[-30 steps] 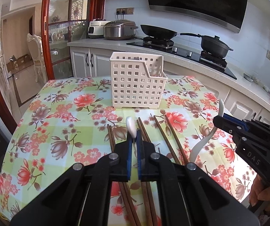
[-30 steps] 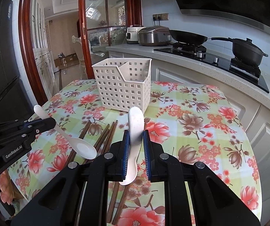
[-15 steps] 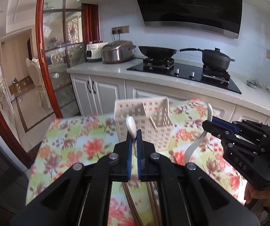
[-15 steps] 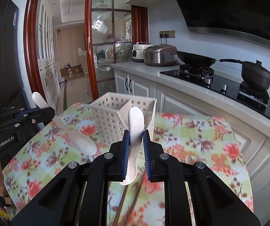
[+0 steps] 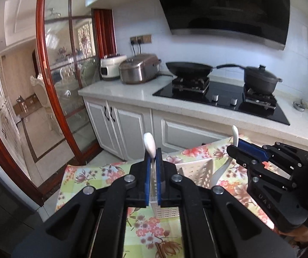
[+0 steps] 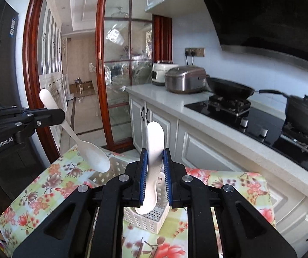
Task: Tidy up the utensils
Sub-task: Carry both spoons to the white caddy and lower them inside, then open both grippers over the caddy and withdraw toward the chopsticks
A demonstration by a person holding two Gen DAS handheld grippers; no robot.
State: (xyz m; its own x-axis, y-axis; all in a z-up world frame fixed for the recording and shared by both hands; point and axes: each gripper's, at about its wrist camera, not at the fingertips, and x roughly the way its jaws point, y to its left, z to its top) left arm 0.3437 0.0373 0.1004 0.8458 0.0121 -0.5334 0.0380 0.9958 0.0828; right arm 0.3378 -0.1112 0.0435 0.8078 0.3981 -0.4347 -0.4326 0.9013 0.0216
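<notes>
Left wrist view: since a second ago both grippers have lifted off the table and now hang over the white basket (image 5: 193, 172), so depositing looks imminent. Left gripper (image 5: 152, 161) is clamped on a white spoon (image 5: 149, 145); right gripper (image 6: 155, 167) is clamped on a second spoon (image 6: 154, 150), bowl down over the basket's near compartment.

**Bright daylight, heavy fisheye, mild motion blur**

Both wrist views well lit, soft daylight, no hard shadows. Range hood (image 5: 225, 8) glass throws broad reflections; glass door (image 6: 119, 81) shows glare patches and washed-out highlights. White countertop (image 5: 119, 90) near clipping. Strong barrel distortion: door frames and cabinets bow, black vignette at all corners. Background slightly soft, frying pan (image 6: 229, 89) and lidded pot (image 6: 304, 112) smeared in the right view. Near gripper bodies dark, low detail.
</notes>
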